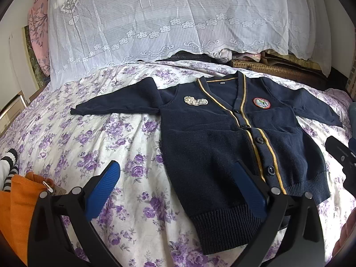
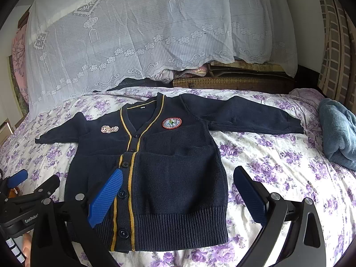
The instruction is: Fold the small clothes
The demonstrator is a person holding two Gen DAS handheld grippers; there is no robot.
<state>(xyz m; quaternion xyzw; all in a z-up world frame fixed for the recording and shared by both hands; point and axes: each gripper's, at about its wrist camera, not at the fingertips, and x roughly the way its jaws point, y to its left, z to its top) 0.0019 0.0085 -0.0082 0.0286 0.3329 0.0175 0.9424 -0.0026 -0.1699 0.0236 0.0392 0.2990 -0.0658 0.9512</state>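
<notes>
Small navy knitted cardigan with yellow trim (image 2: 155, 166) flat, unfolded, sleeves outspread on floral purple-and-white bedspread (image 1: 111, 138). Left tool (image 1: 175, 191) and right tool (image 2: 178, 193) above cardigan hem, wide open, empty. No fold begun.

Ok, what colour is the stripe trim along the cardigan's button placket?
Yellow-gold, on the navy cardigan; clearest in the right wrist view.

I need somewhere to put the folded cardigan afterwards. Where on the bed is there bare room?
Bare quilt lies left of the cardigan, below its sleeve, and on the right between the cardigan and the blue towel. The near-left corner is crowded by orange cloth and striped fabric.
</notes>
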